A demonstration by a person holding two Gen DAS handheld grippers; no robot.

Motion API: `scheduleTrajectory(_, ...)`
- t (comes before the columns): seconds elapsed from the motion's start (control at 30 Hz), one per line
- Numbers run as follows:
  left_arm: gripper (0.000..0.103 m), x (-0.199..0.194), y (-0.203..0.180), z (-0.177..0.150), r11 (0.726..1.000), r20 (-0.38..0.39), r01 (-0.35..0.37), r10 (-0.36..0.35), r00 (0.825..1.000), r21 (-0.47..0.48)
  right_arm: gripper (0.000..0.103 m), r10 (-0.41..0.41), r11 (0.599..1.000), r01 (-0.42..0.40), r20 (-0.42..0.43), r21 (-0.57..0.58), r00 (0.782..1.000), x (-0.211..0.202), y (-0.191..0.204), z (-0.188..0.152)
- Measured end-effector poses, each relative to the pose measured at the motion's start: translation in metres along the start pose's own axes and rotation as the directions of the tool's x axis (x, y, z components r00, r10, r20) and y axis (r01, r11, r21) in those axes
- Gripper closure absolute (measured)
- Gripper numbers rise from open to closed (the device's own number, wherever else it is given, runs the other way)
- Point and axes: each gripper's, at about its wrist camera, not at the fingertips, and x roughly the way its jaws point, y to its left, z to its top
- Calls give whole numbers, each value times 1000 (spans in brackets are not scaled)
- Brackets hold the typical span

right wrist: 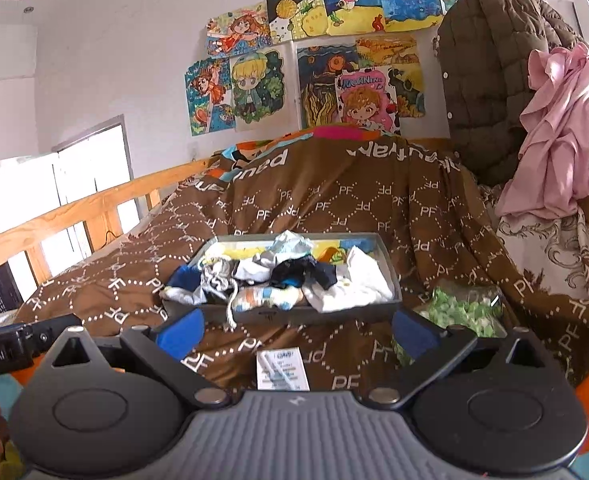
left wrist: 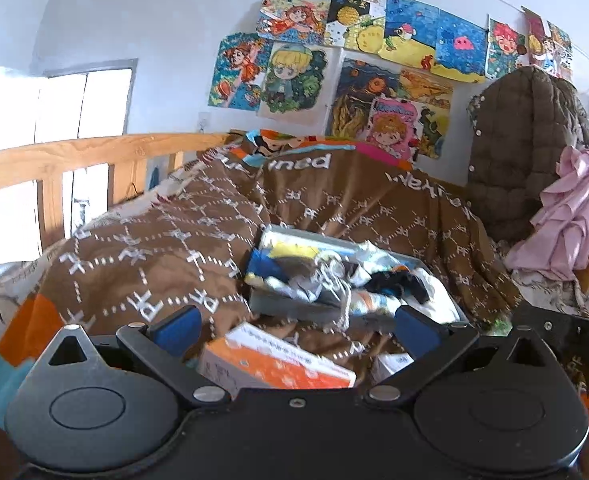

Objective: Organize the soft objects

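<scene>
A grey tray (right wrist: 390, 272) lies on the brown patterned blanket (right wrist: 334, 208), piled with several socks and small cloth pieces: a white cloth (right wrist: 354, 288), a black sock (right wrist: 294, 272), a striped sock (right wrist: 262, 298). The left wrist view has the same tray (left wrist: 290, 307) just beyond my left gripper (left wrist: 294, 326), which is open and empty. My right gripper (right wrist: 296, 330) is open too, short of the tray's near wall, with nothing between its fingers. A white cord (right wrist: 232, 308) hangs over the tray's front edge.
An orange and white box (left wrist: 278, 364) lies under the left gripper. A white paper slip (right wrist: 282, 368) and a bag of green-white pieces (right wrist: 462, 308) lie near the right gripper. A wooden bed rail (right wrist: 74, 208) runs along the left; a brown jacket (right wrist: 490, 80) and pink cloth (right wrist: 558, 132) hang at right.
</scene>
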Motion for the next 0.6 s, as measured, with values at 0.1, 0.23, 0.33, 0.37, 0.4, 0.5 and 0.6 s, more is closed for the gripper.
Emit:
scheduleTrajectory(0.1, 1, -3, 1, -10, 1000, -16, 23, -23, 1000, -2, 0, -12, 1000, 12, -10, -2, 1000, -2, 1, -7)
scheduleTrajectory(0.23, 1, -5, 0, -22, 1000, -23, 21, -21, 1000, 15, 0, -30, 999, 31, -40, 10, 999, -5, -1, -19)
scheduleTrajectory(0.33, 1, -3, 3, -28, 1000, -41, 19, -18, 999, 17, 0, -46, 999, 46, -59, 6, 997, -9, 0, -28)
scheduleTrajectory(0.37, 1, -2, 4, -30, 1000, -45, 19, -18, 999, 16, 0, -51, 999, 52, -61, 4, 997, -10, 1, -29)
scheduleTrajectory(0.4, 1, -2, 6, -32, 1000, -49, 18, -17, 999, 13, 0, -60, 998, 60, -60, 2, 996, -11, 2, -31)
scheduleTrajectory(0.5, 1, -3, 9, -37, 1000, -58, 14, -14, 998, 9, 0, -82, 997, 82, -50, 0, 995, -18, 5, -36)
scheduleTrajectory(0.6, 1, -6, 11, -44, 1000, -53, 20, -19, 998, 13, 0, -87, 996, 87, -50, 11, 995, -22, 7, -38)
